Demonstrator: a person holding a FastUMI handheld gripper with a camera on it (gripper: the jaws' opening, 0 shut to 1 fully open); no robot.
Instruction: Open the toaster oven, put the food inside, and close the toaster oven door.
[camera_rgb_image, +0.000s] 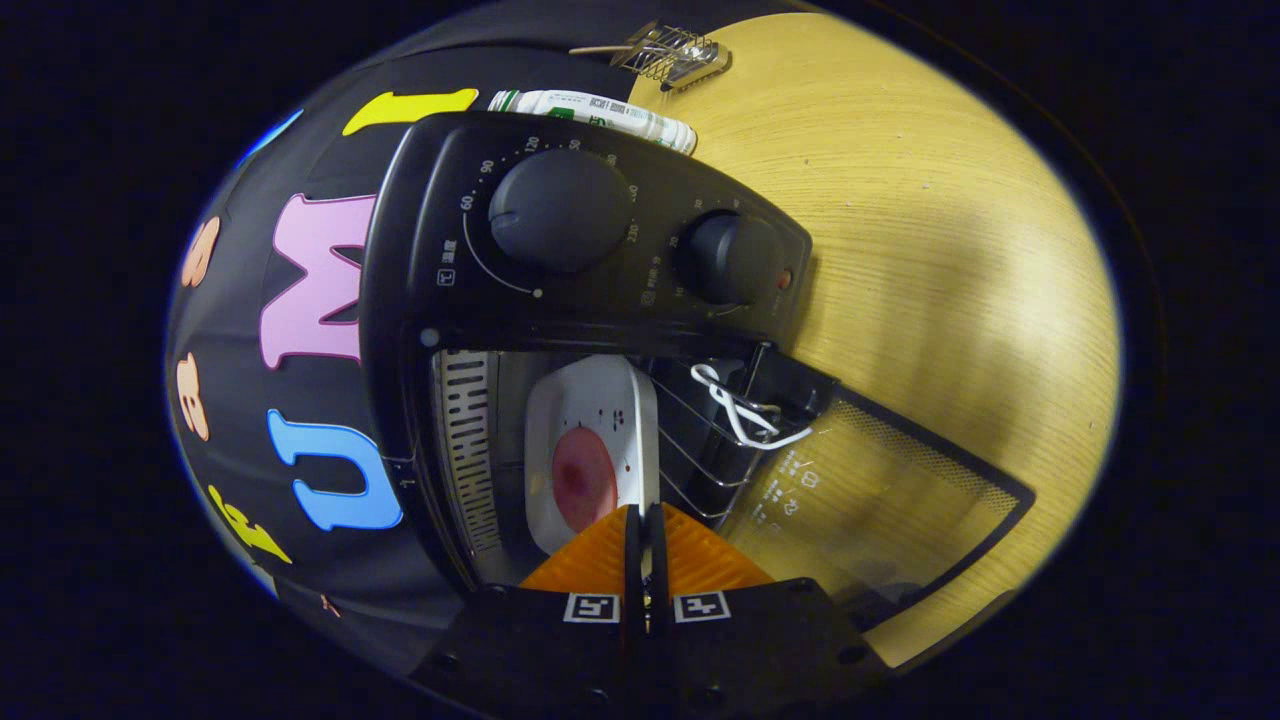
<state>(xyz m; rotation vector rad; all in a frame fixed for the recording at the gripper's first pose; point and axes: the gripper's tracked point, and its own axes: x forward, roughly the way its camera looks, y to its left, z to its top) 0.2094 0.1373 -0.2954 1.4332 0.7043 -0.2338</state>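
The gripper (645, 540) was seen with its jaws drawn together, only a thin slit left between the two fingers and nothing held in it. Just ahead of the fingertips, inside the open toaster oven (590, 290), a white square plate (592, 410) was seen resting on the wire rack (700, 450), and a round reddish piece of food (583, 478) was seen lying on the plate, close to the plate edge nearest the fingers. A ribbed metal wall of the oven chamber was seen just beside the plate on one side, and the bars of the rack ran out from under it on the other. A white cord or wire loop (745, 415) was seen lying on the rack by the hinge of the door. The glass door (880, 490) was folded fully down, flat over the wooden table (930, 230). Beyond the chamber, two round dark knobs (560, 210) were set side by side on the oven's control panel. Behind the oven, near the far edge of the table, a white tube (600, 112) was seen lying on its side, and a small wire rack-like object (675, 55) lay just beyond it.
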